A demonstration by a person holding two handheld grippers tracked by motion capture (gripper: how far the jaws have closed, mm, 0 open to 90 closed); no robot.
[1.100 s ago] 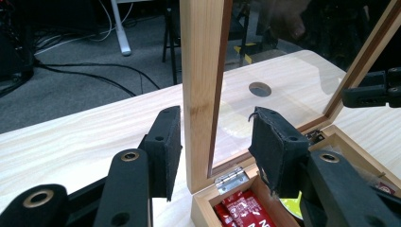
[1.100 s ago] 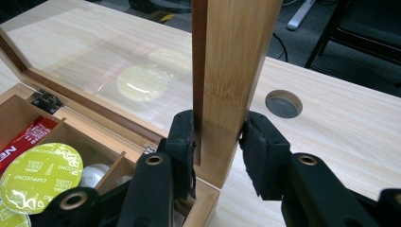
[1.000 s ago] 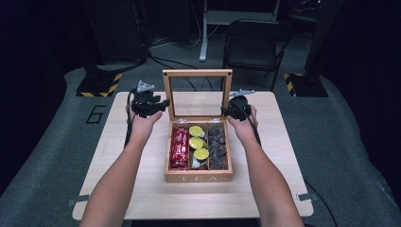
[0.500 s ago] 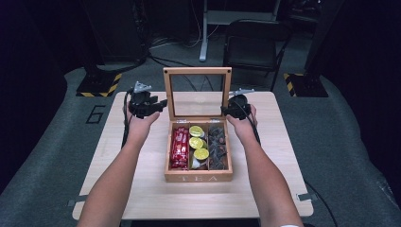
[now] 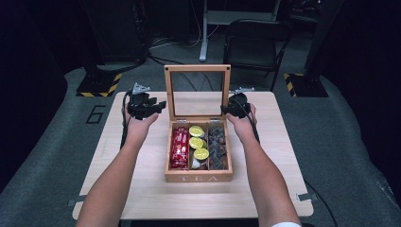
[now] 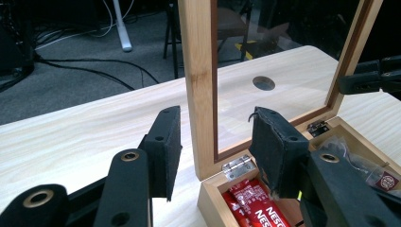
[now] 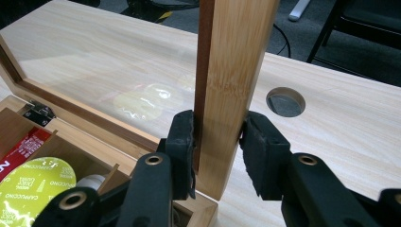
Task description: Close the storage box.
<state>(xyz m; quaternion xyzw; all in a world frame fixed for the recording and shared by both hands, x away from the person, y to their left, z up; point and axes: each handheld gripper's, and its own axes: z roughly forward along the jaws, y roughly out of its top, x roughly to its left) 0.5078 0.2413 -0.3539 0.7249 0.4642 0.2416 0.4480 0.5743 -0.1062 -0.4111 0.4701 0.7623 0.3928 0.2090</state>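
A wooden tea box (image 5: 198,178) stands mid-table with its glass lid (image 5: 197,69) raised upright. Inside lie red sachets (image 5: 179,147), lime-green capsules (image 5: 196,142) and dark packets (image 5: 218,144). My left gripper (image 5: 160,105) is open at the lid's left side. Its pads stand on either side of the lid's left post (image 6: 201,94) with a gap on both sides, as my left gripper (image 6: 215,137) shows. My right gripper (image 5: 228,109) is at the lid's right side. There my right gripper (image 7: 218,142) is shut on the right post (image 7: 231,61), both pads pressed against the wood.
The light wooden table (image 5: 142,189) has a round cable hole (image 7: 285,101) behind the box. A dark chair (image 5: 250,45) and stands with cables sit on the grey floor beyond the table's far edge.
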